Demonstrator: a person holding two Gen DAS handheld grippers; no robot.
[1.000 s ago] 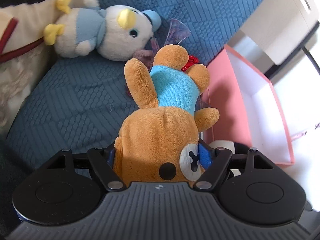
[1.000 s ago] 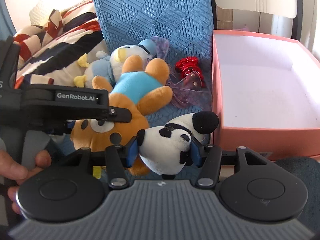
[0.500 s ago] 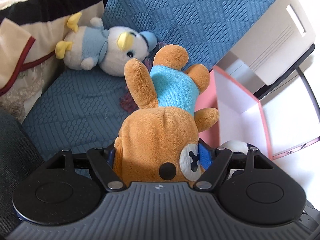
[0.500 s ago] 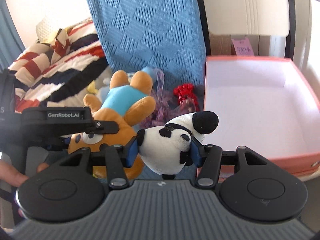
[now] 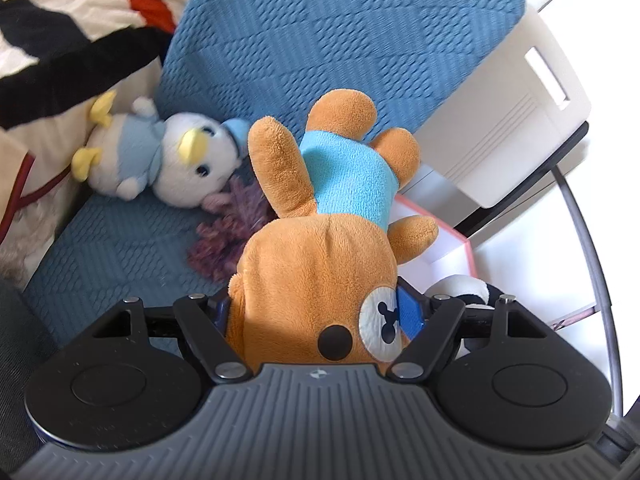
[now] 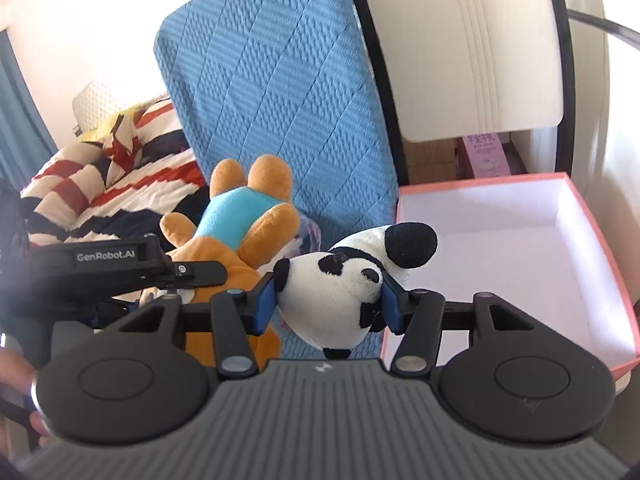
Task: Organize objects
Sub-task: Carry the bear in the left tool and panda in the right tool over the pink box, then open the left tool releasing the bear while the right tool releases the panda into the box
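My left gripper (image 5: 316, 312) is shut on the head of a brown plush bear (image 5: 320, 264) in a light blue shirt, held off the blue cushion (image 5: 120, 248). In the right wrist view my right gripper (image 6: 328, 304) is shut on a black and white plush panda (image 6: 340, 284); the bear (image 6: 240, 224) hangs to its left in the left gripper (image 6: 192, 272). A pink box (image 6: 604, 264) with a white inside stands open at the right. A white duck plush (image 5: 168, 156) in blue lies on the cushion, with a purple fluffy thing (image 5: 232, 236) beside it.
A striped blanket (image 6: 100, 184) lies at the left. The blue seat back (image 6: 272, 92) rises behind the toys. A white chair (image 6: 472, 52) with a dark frame stands behind the box. A hand (image 6: 24, 400) holds the left gripper at the lower left.
Both grippers have risen with their toys; the cushion, duck and box now look lower and farther away. The red bow beside the purple thing is out of sight.
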